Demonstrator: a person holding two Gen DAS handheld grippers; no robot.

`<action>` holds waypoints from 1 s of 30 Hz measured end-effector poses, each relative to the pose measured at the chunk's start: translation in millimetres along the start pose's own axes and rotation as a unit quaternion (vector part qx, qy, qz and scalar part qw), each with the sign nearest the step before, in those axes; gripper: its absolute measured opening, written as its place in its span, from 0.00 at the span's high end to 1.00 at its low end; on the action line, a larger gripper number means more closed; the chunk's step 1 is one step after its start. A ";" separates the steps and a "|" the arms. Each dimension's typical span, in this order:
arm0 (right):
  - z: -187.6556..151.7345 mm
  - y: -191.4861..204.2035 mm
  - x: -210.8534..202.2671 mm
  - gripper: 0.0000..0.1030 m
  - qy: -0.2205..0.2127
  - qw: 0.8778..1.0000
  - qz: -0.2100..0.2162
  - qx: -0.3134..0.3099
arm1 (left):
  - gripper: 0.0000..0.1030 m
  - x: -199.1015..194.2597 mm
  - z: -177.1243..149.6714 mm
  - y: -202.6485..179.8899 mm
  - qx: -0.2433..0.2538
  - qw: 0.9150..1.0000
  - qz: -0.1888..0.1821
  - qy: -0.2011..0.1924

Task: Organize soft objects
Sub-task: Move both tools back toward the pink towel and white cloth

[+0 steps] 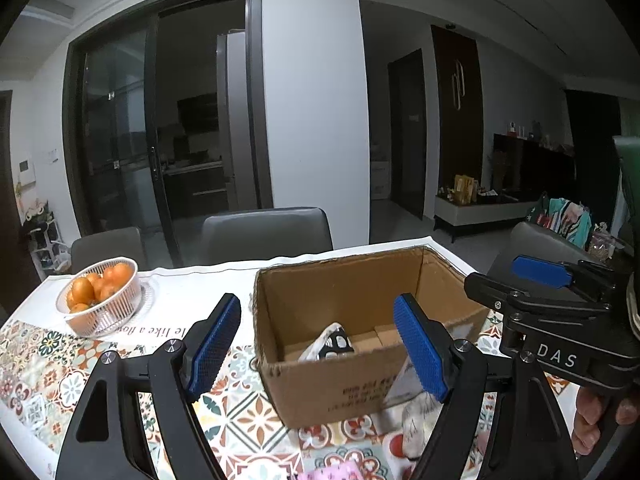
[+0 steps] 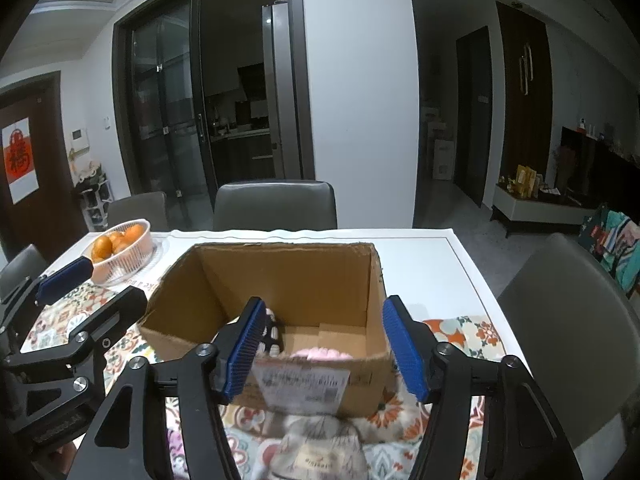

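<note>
An open cardboard box (image 1: 360, 384) (image 2: 224, 272) stands on the patterned tablecloth. Inside lie a black-and-white soft item (image 1: 332, 342) (image 2: 272, 334) and a pink soft item (image 2: 320, 354). My left gripper (image 1: 316, 344) is open and empty, hovering at the box's near left side. My right gripper (image 2: 324, 352) is open and empty, in front of the box's near wall. A beige patterned cloth (image 2: 320, 448) (image 1: 420, 416) lies on the table just in front of the box. A pink item (image 1: 332, 472) shows at the bottom edge of the left wrist view.
A white basket of oranges (image 1: 100, 300) (image 2: 124, 252) sits at the table's far left. Grey chairs (image 1: 266, 230) (image 2: 276, 206) stand behind the table, another chair (image 2: 568, 320) at the right. The table's white edge (image 2: 472, 280) runs close to the box's right.
</note>
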State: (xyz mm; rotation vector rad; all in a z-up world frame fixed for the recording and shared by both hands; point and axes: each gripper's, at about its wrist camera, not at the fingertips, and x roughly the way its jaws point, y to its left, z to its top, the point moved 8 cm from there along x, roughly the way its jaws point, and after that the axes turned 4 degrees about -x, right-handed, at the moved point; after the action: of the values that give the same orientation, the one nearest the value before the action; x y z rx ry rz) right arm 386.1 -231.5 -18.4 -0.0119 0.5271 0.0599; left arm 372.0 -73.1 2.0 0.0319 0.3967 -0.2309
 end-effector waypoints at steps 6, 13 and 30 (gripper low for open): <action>-6.8 14.4 -27.0 0.36 -0.007 1.000 0.002 -0.001 | 0.24 -28.7 -3.6 7.7 -0.009 1.000 0.003 -0.004; -12.8 23.7 -61.2 0.30 -0.024 1.000 -0.018 0.000 | 0.23 -67.4 -11.4 19.0 -0.010 1.000 0.024 -0.015; -59.9 46.4 -129.1 0.26 -0.047 0.997 -0.046 0.037 | 0.19 -145.8 -55.0 44.2 -0.016 0.998 0.060 -0.027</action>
State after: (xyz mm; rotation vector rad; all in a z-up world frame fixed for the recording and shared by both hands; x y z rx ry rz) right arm 241.9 -193.8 -5.1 0.0395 0.4348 -0.0498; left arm 230.5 5.6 7.0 0.0186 0.3434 -0.1067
